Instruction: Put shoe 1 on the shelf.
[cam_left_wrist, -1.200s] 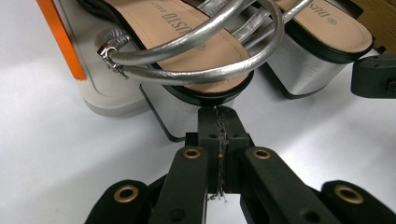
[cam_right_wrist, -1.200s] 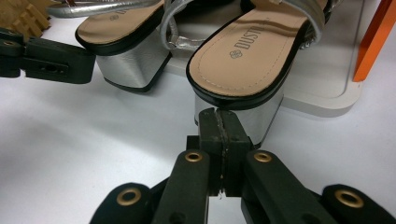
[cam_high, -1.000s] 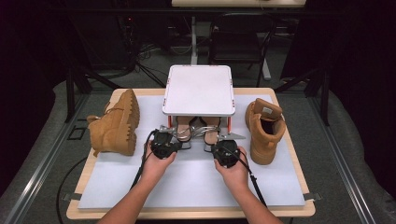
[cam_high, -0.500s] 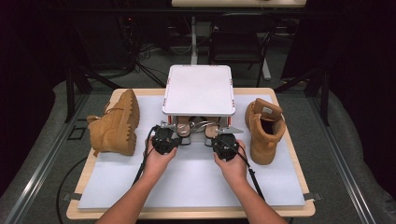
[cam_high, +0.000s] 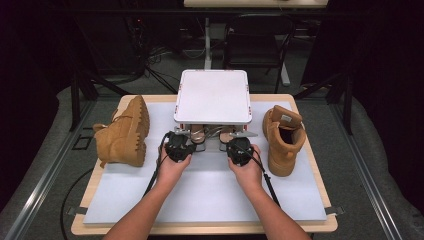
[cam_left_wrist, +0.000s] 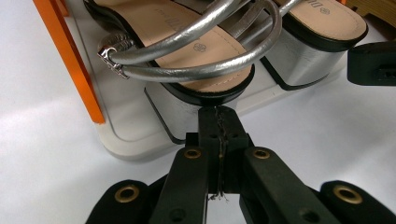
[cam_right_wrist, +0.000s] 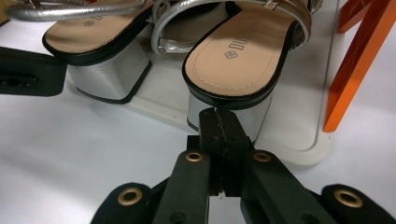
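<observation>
High view: both hand-held grippers, left (cam_high: 179, 148) and right (cam_high: 240, 149), are sitting at the shoe rack (cam_high: 213, 97) front, tan boots lying at 9 o'clock (cam_high: 122, 134) and 3 o'clock (cam_high: 283, 137) on the surface (cam_high: 200, 195).

Left gripper view: jaws are pressing together, empty, tips touching the left silver sandal (cam_left_wrist: 196, 60) heel, probably nudging it.

Right gripper view: jaws likewise closed, empty, touching the right silver sandal (cam_right_wrist: 238, 60) heel on the rack's bottom tray (cam_right_wrist: 299, 135).
</observation>
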